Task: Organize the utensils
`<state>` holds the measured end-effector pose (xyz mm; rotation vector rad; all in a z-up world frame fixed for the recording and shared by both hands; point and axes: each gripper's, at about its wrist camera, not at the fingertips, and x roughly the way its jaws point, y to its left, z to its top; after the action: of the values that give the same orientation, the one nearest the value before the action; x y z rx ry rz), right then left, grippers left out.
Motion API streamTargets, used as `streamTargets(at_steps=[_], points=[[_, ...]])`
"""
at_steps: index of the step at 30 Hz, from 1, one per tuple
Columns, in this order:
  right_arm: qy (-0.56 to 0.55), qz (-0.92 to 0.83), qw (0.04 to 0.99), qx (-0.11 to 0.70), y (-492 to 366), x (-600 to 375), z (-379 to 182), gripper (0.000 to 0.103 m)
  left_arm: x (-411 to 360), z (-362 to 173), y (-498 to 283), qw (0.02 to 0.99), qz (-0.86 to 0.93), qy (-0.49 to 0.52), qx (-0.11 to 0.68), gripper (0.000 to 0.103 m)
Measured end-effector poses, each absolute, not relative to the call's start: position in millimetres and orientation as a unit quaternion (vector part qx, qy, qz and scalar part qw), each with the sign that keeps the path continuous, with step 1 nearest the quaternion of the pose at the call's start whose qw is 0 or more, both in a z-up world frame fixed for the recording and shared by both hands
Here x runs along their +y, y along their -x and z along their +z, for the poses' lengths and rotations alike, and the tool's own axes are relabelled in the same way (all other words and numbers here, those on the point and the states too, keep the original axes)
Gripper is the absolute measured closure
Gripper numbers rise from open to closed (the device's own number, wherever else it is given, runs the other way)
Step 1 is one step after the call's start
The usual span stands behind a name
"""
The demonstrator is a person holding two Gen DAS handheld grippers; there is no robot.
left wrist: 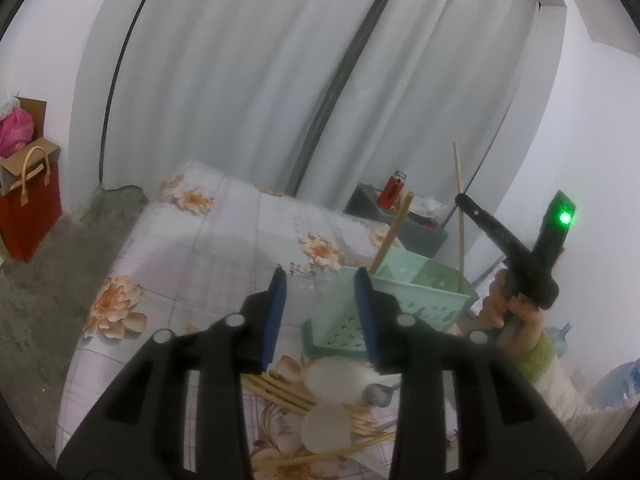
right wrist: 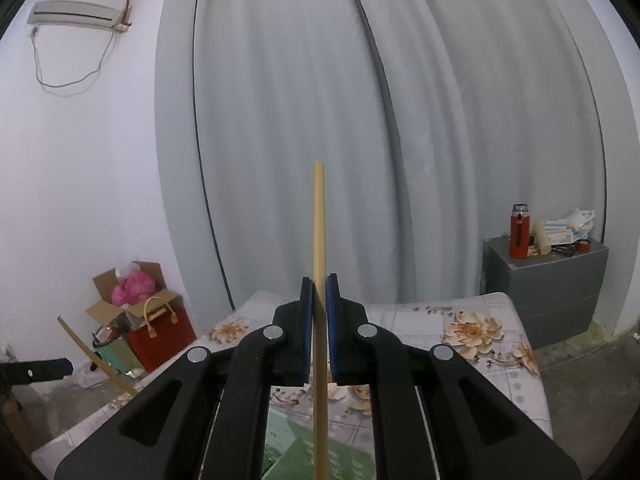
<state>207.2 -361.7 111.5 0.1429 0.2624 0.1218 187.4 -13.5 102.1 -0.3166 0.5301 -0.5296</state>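
Surface: a tabletop [left wrist: 224, 240] under a flower-print cloth carries the work.
Right hand-held gripper [right wrist: 319, 320]: clamped narrow on a single chopstick [right wrist: 319, 232], which stands upright between the blue pads, with length showing both above and below them.
Left hand-held gripper [left wrist: 320, 312]: partly apart with nothing between its pads; it hangs over the loose pile.
Container: a green basket [left wrist: 420, 292] with dividers stands on the cloth; one chopstick leans in its far compartment.
Remaining items: several chopsticks [left wrist: 280, 392], two pale spoons [left wrist: 326, 428] and a metal spoon [left wrist: 378, 394] lie in a heap just in front of the basket.
Step in hand, as judged: lowering the held chopstick into the basket.
Method advised: keep the stick near vertical, line its lower tip over the compartment already holding a chopstick, and lower until the tip is below the rim before releasing.
Risk: the tip may catch a divider or the rim and tip the light basket.
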Motion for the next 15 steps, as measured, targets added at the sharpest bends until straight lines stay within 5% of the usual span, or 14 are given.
streamTargets(at_steps=[15], points=[[-0.022, 0.026, 0.981, 0.191, -125, -350, 78, 0.089, 13, 90, -171, 0.922, -0.223, 0.159, 0.274, 0.067]])
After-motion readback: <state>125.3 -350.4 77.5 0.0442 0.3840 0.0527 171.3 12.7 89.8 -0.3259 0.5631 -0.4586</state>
